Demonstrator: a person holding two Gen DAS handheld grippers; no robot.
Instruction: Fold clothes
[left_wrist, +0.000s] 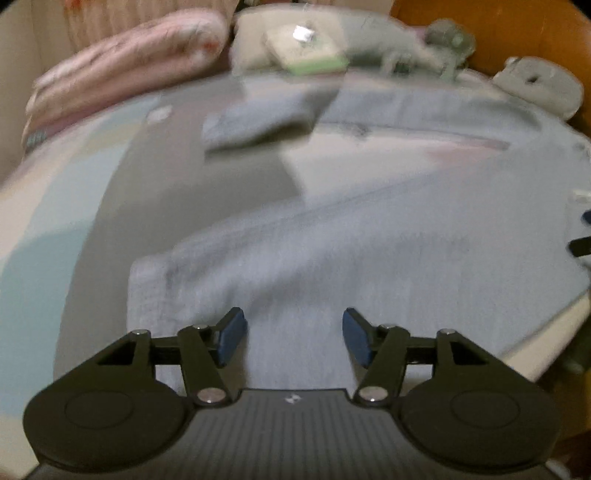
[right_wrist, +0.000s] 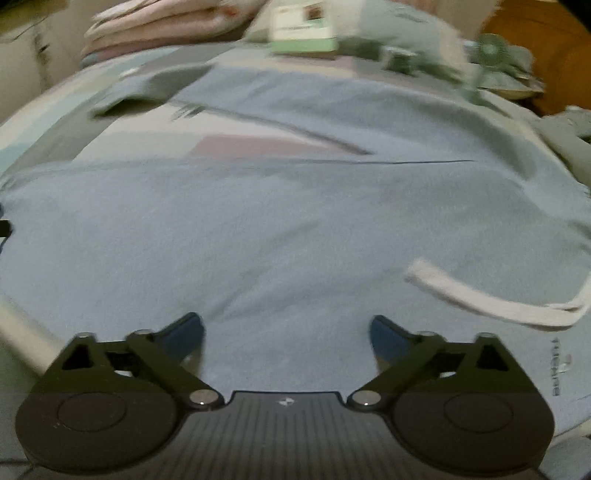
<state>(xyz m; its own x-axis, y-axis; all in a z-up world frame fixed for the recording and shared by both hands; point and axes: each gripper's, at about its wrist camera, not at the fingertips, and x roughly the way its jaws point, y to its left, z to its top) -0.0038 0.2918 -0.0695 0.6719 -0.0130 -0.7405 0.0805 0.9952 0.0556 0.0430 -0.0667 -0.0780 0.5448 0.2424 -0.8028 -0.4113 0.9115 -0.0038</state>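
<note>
- The light blue garment (right_wrist: 295, 229) lies spread flat across the middle of both views, on a pastel patterned bedsheet (left_wrist: 48, 206).
- A white drawstring (right_wrist: 491, 299) rests on it at the right of the right wrist view.
- My left gripper (left_wrist: 293, 336) hangs over its near edge, jaws parted, nothing pinched.
- My right gripper (right_wrist: 286, 343) gapes wide above the cloth, empty.
- Upper left: pink folded bedding (left_wrist: 125, 70); top centre: a green-edged box (left_wrist: 306, 50).
</note>
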